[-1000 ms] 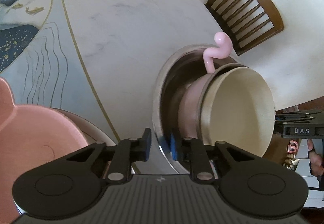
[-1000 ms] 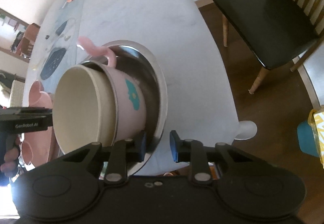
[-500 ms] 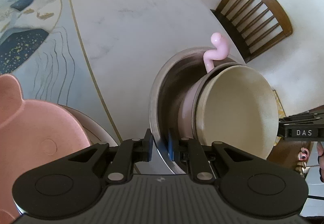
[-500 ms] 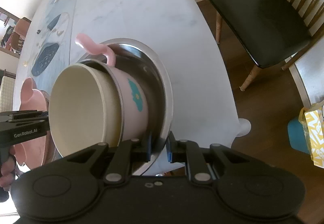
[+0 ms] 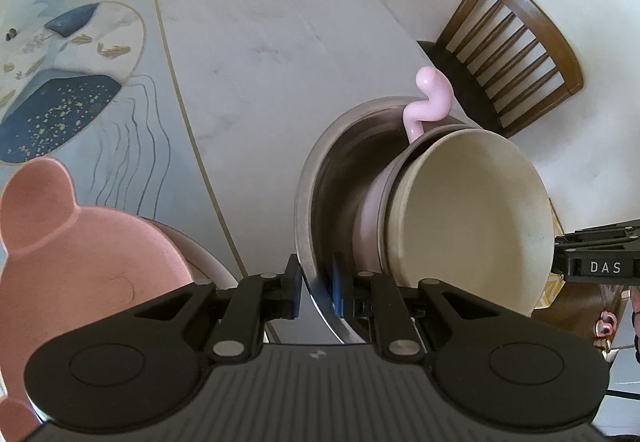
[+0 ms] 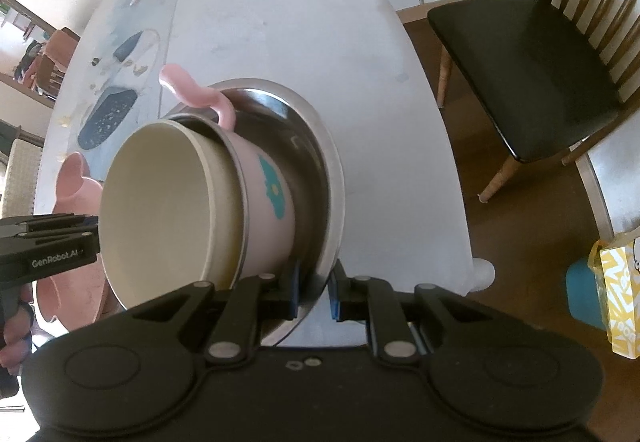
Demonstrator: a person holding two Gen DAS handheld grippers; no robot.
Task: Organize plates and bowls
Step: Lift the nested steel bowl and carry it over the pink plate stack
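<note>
A steel bowl [image 5: 320, 178] is tipped up at the marble table's near edge. It holds a pink cup [image 5: 370, 210] with a curly handle, and a cream bowl [image 5: 472, 218] is nested in that. My left gripper [image 5: 316, 290] is shut on the steel rim, one pad inside and one outside. From the other side, my right gripper [image 6: 314, 292] also pinches the steel bowl [image 6: 320, 146] at its rim, beside the pink cup [image 6: 268, 182] and cream bowl [image 6: 160, 202].
A pink bear-eared plate [image 5: 80, 250] rests on another dish at the left. The table's patterned mat [image 5: 60, 102] lies beyond it. A wooden chair [image 6: 520, 74] stands off the table's right edge, and a yellow bag [image 6: 620, 290] sits on the floor.
The right jaws have shut onto the steel rim. The left gripper, still on the rim, has risen a little with the bowl stack.
</note>
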